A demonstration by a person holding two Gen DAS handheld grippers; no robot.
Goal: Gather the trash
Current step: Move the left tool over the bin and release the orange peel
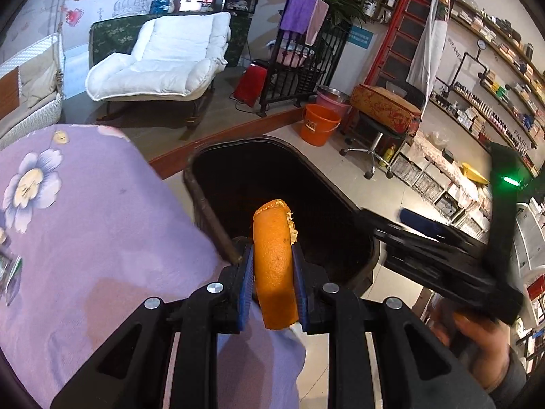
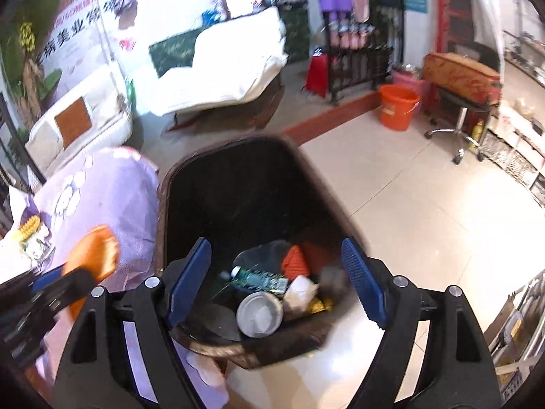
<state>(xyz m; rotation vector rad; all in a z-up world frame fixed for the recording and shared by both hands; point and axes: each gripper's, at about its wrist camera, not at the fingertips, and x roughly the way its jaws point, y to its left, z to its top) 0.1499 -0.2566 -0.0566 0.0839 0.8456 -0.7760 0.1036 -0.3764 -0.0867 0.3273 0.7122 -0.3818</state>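
Note:
My left gripper [image 1: 273, 259] is shut on an orange peel [image 1: 274, 259] and holds it at the near rim of the dark trash bin [image 1: 201, 191], beside the table with the purple flowered cloth [image 1: 85, 221]. My right gripper [image 2: 277, 277] is open and empty, right above the bin [image 2: 163, 211]. Inside the bin lie a small bottle [image 2: 259, 277], a round white lid [image 2: 259, 313], an orange wrapper [image 2: 295, 260] and crumpled paper [image 2: 299, 291]. The right wrist view shows the peel [image 2: 93, 255] in the left gripper at the left. The right gripper [image 1: 402, 235] shows blurred in the left view.
More litter [image 2: 29, 235] lies on the purple cloth at the far left. An orange bucket [image 1: 319, 124], a wheeled stool [image 1: 374, 136] and a white lounge chair [image 1: 160, 64] stand on the tiled floor beyond the bin. Shelves [image 1: 494, 78] line the right wall.

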